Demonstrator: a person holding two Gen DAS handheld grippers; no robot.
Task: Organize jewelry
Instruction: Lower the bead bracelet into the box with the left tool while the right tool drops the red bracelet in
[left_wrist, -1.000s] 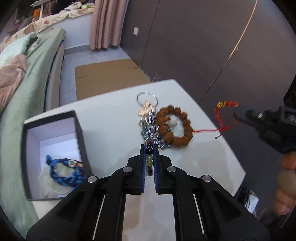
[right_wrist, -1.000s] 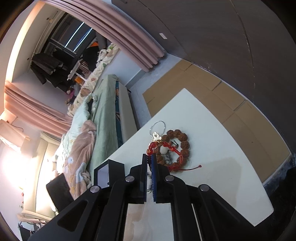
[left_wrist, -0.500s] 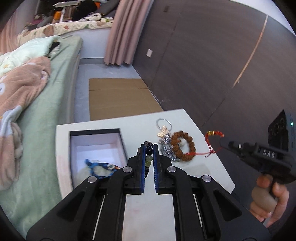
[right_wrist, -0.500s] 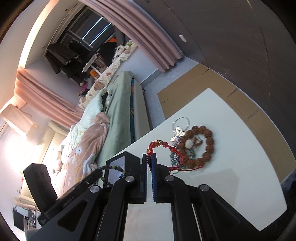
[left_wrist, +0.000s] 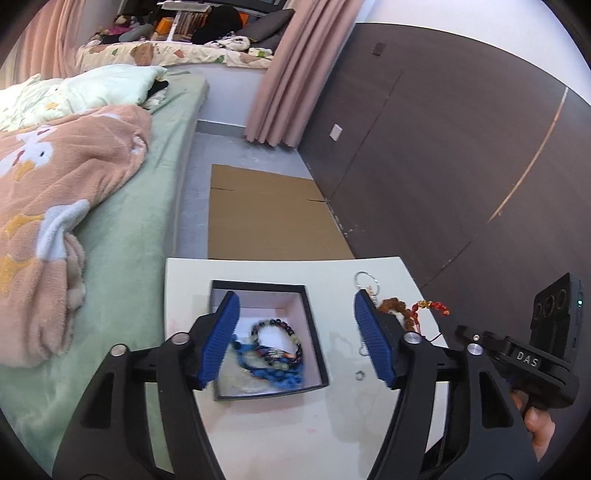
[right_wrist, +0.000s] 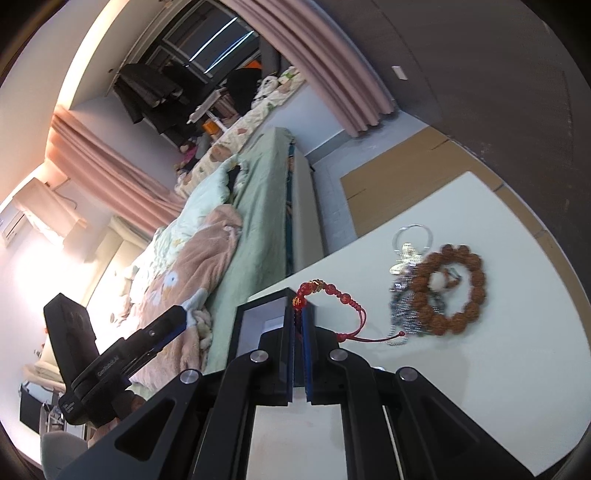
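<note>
Two bracelets (left_wrist: 275, 349) now lie in the box (left_wrist: 314, 325): left gripper (left_wrist: 295, 339) jaws have just spread, dropping the dark bead one, while right gripper (right_wrist: 298, 328) jaws pinch the red bracelet (right_wrist: 334, 293), probably next for the box.

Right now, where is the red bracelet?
The red bracelet hangs pinched in the right tool, just above the black box's edge, left of the brown bead bracelet.
</note>
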